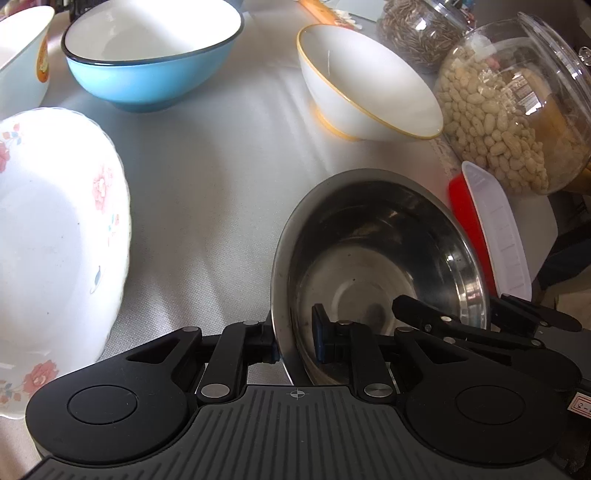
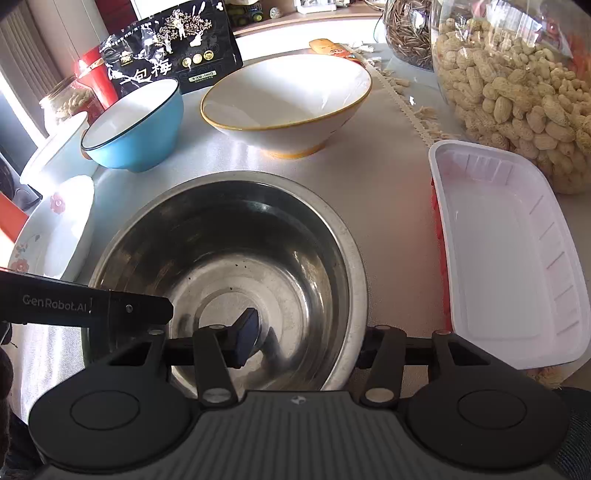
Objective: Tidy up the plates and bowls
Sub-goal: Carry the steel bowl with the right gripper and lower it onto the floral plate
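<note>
A steel bowl (image 1: 373, 258) sits on the white tablecloth, also in the right wrist view (image 2: 229, 266). My left gripper (image 1: 295, 341) straddles its left rim, one finger inside and one outside, narrow gap. My right gripper (image 2: 306, 343) straddles its near right rim, left finger inside the bowl, right finger outside, jaws wide. A blue bowl (image 1: 151, 55), a white yellow-rimmed bowl (image 1: 365, 85) and a floral white dish (image 1: 55, 236) stand around. They show in the right view too: blue bowl (image 2: 136, 125), yellow-rimmed bowl (image 2: 288, 103), floral dish (image 2: 55, 229).
A white plastic tray (image 2: 506, 258) over something red lies right of the steel bowl. A jar of peanuts (image 2: 517, 92) and a jar of seeds (image 2: 410, 33) stand at the back right. A black snack bag (image 2: 170, 48) and another white bowl (image 1: 22, 51) stand at the back.
</note>
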`<state>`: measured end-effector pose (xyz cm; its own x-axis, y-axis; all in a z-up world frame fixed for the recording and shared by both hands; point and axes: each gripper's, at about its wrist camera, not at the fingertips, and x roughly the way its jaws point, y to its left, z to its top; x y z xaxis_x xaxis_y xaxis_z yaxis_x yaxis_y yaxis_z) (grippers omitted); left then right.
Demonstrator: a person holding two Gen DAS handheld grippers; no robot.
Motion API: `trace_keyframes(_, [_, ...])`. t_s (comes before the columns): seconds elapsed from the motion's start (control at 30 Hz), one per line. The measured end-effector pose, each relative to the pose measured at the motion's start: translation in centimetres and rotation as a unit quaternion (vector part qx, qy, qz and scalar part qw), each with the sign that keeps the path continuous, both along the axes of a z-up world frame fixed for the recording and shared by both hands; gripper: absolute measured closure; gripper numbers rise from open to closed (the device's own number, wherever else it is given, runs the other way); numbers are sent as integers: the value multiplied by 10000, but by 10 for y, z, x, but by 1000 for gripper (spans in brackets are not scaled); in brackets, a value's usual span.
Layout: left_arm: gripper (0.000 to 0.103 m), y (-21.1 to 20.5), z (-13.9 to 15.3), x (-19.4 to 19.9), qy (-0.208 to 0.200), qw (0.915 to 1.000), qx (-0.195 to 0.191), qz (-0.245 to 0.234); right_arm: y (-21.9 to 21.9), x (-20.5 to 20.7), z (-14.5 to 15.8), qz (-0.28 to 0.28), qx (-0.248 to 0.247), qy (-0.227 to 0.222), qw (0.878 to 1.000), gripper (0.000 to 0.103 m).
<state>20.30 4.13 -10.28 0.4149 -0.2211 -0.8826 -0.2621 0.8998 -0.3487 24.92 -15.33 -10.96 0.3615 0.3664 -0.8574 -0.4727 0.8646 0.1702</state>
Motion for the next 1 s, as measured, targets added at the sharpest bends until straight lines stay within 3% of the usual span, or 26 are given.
trace_keyframes(0.2, [85,38,38,-29,-742,9960,15,498,36,-10,44,434,174,-489,9977,58])
trace_keyframes(0.3, [85,61,60,-56,-1059,9898,400,869,73,-18,63,790,303,-805,9932,58])
trace_keyframes(0.4, [85,93,73,-88,-1211,9820,546,1342,113,-26,75,1189,557,-952,9868,58])
trace_keyframes(0.6, [85,138,61,-122,-747,9701,930,2113,190,-45,53,1871,633,-717,9777,63])
trace_keyframes(0.7, [85,148,55,-123,-590,9666,1101,2237,211,-56,42,2038,512,-685,9753,64])
trace_keyframes(1.0, [86,148,31,-114,-256,9753,899,2002,211,-46,33,1930,382,-605,9786,64])
